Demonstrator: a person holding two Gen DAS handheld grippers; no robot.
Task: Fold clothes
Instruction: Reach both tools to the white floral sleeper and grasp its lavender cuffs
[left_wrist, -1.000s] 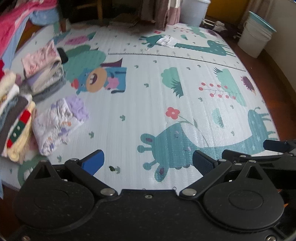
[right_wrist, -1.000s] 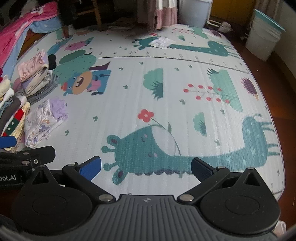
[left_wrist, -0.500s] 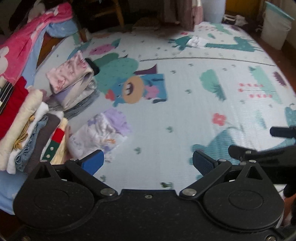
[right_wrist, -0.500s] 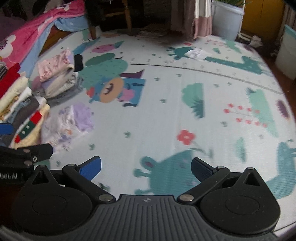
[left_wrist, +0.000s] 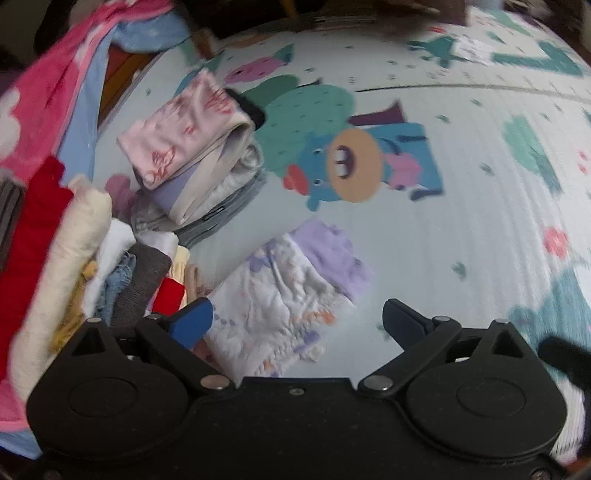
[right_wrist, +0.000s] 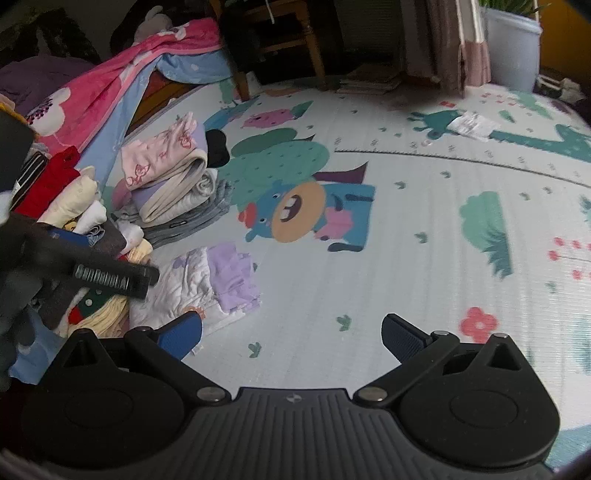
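Note:
A folded white and lilac garment (left_wrist: 291, 291) lies on the cartoon play mat (left_wrist: 461, 221), just ahead of my open, empty left gripper (left_wrist: 295, 321). It also shows in the right wrist view (right_wrist: 214, 284), ahead and left of my open, empty right gripper (right_wrist: 291, 332). A stack of folded clothes with a pink top piece (left_wrist: 188, 140) stands behind it, seen too in the right wrist view (right_wrist: 166, 166). A row of folded clothes (left_wrist: 55, 240) lies at the left. The left gripper body (right_wrist: 74, 266) shows at the left of the right wrist view.
A pink and blue blanket (right_wrist: 110, 88) hangs at the far left. A wooden chair (right_wrist: 288, 44), a curtain (right_wrist: 454, 40) and a white pot (right_wrist: 513, 48) stand beyond the mat. A white scrap (right_wrist: 469, 125) lies on the far mat.
Both grippers have swung left toward the clothes piles. The white and lilac garment now sits much closer to the left gripper. Both stay open.

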